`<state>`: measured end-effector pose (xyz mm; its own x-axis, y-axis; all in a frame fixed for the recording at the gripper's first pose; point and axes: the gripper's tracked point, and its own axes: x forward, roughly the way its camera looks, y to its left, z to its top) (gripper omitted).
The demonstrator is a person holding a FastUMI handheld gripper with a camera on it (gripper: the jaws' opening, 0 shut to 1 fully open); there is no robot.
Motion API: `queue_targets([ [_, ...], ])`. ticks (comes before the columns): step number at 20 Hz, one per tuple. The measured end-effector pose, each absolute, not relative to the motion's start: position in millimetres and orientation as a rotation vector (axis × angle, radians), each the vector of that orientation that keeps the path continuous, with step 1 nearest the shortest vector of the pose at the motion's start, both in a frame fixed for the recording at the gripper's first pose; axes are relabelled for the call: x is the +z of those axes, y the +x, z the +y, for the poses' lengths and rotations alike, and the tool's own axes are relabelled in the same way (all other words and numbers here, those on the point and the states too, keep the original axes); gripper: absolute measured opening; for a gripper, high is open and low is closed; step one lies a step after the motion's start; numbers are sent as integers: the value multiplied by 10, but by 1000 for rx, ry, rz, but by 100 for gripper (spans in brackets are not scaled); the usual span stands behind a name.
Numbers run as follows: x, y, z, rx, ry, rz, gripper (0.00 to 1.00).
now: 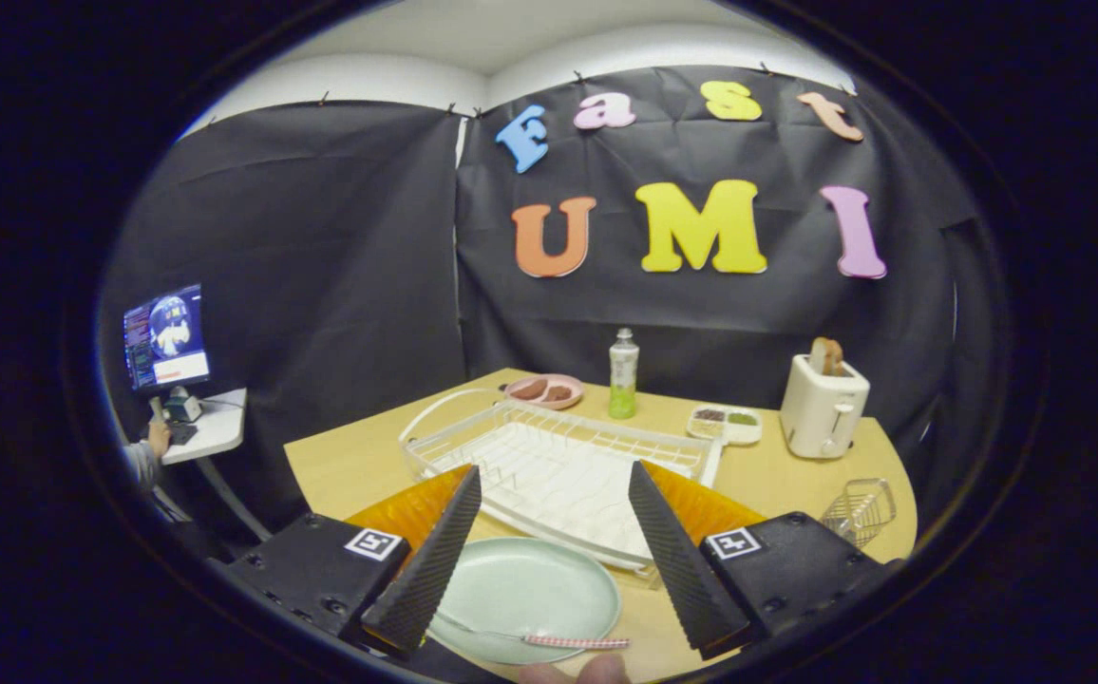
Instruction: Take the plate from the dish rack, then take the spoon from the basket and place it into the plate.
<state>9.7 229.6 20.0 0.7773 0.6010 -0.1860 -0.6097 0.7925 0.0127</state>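
We see our gripper (554,551) with its two fingers spread wide and pinching nothing, held above the near edge of the light wooden table (340,465). Between the fingers lies the pale green round plate (511,584), and the spoon with the pink patterned handle (549,640) rests across its near rim, while the white wire dish rack (558,456) stands just beyond the plate toward the table's middle. The small wire basket (860,510) sits by the table's right edge, near a white toaster (822,407) at the far right corner.
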Motion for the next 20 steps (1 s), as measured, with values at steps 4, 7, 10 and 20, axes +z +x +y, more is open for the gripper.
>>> queue_targets([
  [4, 278, 8, 1916, 501, -47, 112, 100],
  [7, 177, -176, 1666, 415, -50, 90, 100],
  [10, 73, -415, 1540, 390, -18, 93, 100],
  [20, -53, -903, 1226, 313, 21, 102, 100],
])
